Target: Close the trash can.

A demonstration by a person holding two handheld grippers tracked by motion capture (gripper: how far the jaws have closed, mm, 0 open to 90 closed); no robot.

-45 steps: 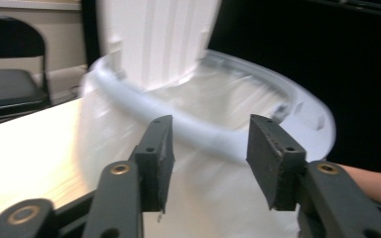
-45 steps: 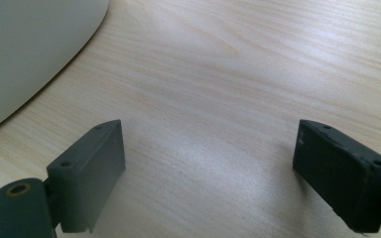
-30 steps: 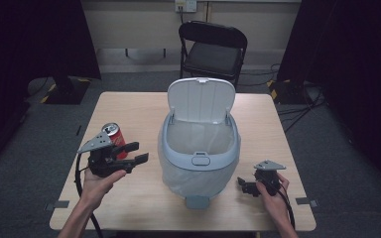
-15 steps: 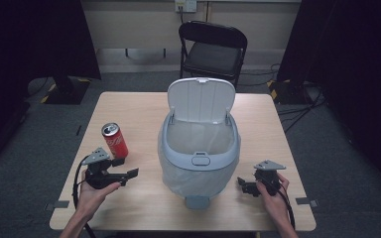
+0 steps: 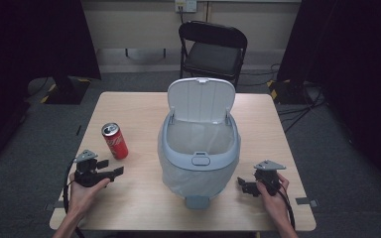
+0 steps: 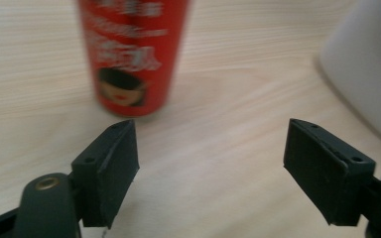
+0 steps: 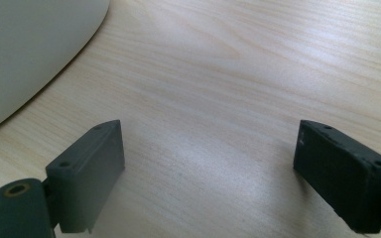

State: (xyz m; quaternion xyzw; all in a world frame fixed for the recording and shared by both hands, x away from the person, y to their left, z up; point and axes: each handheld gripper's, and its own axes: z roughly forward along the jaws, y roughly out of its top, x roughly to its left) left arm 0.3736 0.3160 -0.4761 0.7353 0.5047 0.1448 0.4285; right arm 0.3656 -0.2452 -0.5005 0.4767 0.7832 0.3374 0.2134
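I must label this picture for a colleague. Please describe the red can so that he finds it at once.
Find the grey bin with its lid up, mid-table. Left of it, apart, the can stands upright. It is the table's sole red thing.

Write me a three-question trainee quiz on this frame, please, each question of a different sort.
1. True or false: the red can stands upright on the table.
2. The bin lid is: A shut, B open, C missing?
3. What is between the jaws of the left gripper?

Key:
1. True.
2. B; the lid stands raised at the back.
3. Nothing; they are open, with the can just beyond them. The right gripper is open and empty too.
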